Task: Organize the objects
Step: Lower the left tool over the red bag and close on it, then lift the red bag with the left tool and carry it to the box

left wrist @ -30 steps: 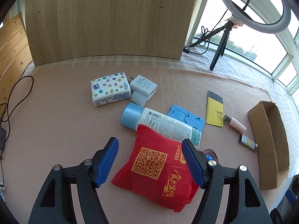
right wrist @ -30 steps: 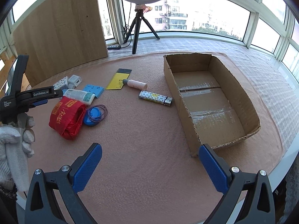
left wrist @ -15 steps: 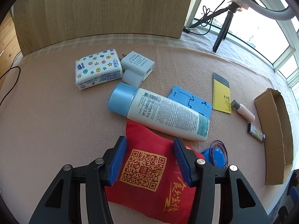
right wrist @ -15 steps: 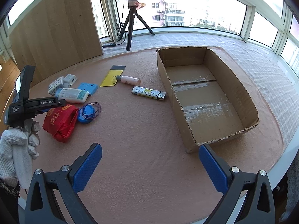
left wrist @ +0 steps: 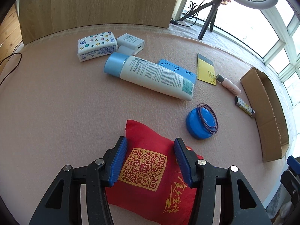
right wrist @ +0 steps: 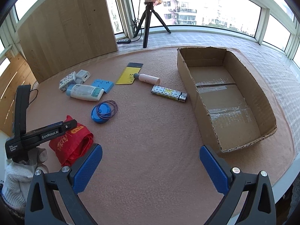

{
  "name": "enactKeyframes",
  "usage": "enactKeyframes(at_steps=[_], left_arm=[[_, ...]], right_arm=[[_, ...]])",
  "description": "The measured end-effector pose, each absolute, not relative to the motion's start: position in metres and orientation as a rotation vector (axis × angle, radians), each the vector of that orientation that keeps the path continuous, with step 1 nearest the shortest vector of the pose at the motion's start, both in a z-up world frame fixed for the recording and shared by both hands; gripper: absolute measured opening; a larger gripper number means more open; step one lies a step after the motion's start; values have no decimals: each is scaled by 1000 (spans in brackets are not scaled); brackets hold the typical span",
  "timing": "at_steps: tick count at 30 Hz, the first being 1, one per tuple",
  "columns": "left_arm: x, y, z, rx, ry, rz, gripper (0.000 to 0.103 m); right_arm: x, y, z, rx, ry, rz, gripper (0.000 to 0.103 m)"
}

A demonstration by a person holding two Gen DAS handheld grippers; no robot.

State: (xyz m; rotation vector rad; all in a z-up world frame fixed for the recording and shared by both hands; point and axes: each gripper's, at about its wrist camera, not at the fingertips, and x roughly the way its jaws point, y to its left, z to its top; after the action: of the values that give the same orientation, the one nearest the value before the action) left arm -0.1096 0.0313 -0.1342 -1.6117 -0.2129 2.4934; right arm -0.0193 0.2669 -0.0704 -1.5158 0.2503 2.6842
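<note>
**Red pouch gripped and pulled clear of the pile**

My left gripper [left wrist: 150, 158] has closed in on the red pouch [left wrist: 150, 170]: half a second ago its pads were just reaching the cloth; now they press both flanks, and the pouch bulges between them. The pouch has also come away from the white tube [left wrist: 150, 75], which it touched a second ago; bare table [left wrist: 56, 103] now lies between them, with the blue lid [left wrist: 200, 123] and its purple loop off to one side. I judge the grasp done and the carry next. My right gripper [right wrist: 150, 166] hangs wide open over bare table, holding nothing. Beyond it the cardboard box [right wrist: 243, 86] sits open and empty, well apart from the pouch, the lighter [right wrist: 168, 93] just beside its near wall.
</note>
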Motion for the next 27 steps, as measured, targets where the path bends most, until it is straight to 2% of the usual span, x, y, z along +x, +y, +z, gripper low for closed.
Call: enactKeyframes(at_steps=[5, 8, 11, 13, 15, 22, 27], left_arm=[[-90, 37, -127, -1577, -177, 2494, 56], [-80, 27, -111, -1537, -220, 2548, 56], [-65, 10, -97, -1514, -274, 2581, 64], [-50, -3, -92, -1514, -337, 2584, 75], [-37, -14, -94, -1537, -397, 2573, 78], [-7, -28, -119, -1633, -596, 2466, 78], [-1, -19, -126, -1632, -634, 2429, 77]], right_arm=[[-32, 258, -75, -1581, 264, 2742, 102], [-44, 250, -74, -1609, 241, 2797, 102], [-59, 240, -74, -1652, 198, 2853, 102], [-70, 232, -75, -1690, 157, 2885, 102], [-80, 222, -78, -1731, 100, 2905, 102], [-108, 179, -98, -1970, -1, 2949, 100], [-121, 152, -115, -2119, -41, 2932, 97]])
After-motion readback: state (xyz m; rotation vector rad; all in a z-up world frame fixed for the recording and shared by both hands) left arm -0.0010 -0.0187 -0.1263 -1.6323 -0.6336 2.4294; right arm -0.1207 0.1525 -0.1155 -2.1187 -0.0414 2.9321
